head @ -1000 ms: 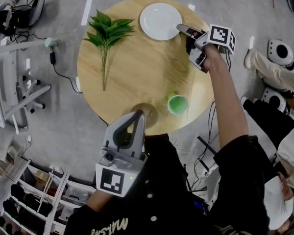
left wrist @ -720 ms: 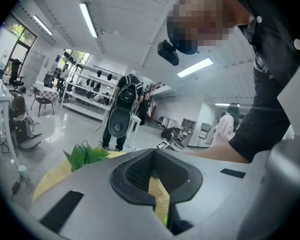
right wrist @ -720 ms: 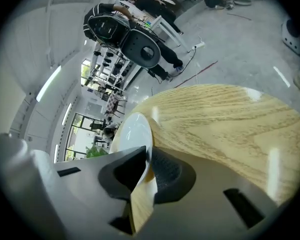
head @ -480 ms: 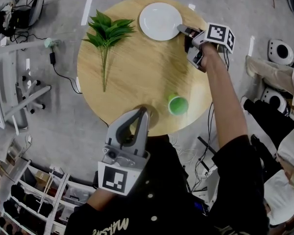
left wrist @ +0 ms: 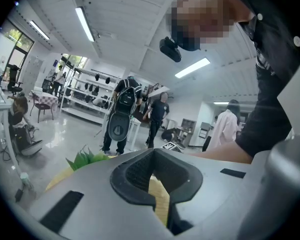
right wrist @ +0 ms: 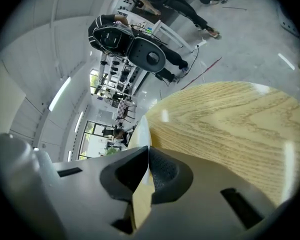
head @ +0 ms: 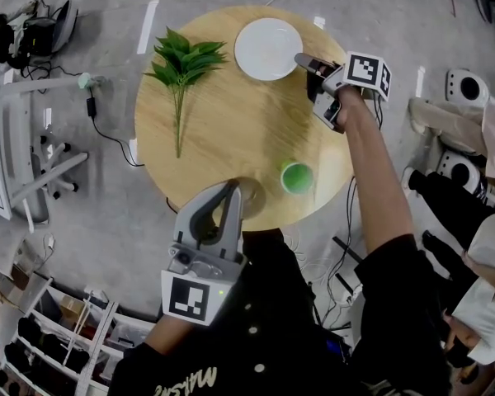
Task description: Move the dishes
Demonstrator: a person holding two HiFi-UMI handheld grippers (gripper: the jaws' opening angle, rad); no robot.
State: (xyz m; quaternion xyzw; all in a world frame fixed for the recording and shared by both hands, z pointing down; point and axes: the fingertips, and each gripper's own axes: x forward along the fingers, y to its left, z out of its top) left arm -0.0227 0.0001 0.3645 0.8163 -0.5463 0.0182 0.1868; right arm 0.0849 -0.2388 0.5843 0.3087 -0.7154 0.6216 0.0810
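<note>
A white plate [head: 267,49] lies at the far side of the round wooden table [head: 231,130]. My right gripper [head: 301,59] is at the plate's right edge; its jaws have just been closing and are shut on the rim. In the right gripper view the thin plate rim [right wrist: 143,131] runs between the pads of the right gripper [right wrist: 149,151]. A green cup [head: 297,176] stands near the table's front right. My left gripper [head: 233,190] hovers at the near table edge, shut and holding nothing. The left gripper [left wrist: 152,154] shows its tips meeting.
A sprig of green leaves [head: 181,60] lies on the table's left part. A grey chair [head: 33,172] and cables stand on the floor to the left, shelving [head: 58,328] at lower left. A person's legs and shoes [head: 466,97] are to the right of the table.
The right gripper's jaws have closed onto the plate's right rim. The left gripper has stayed at the near table edge.
</note>
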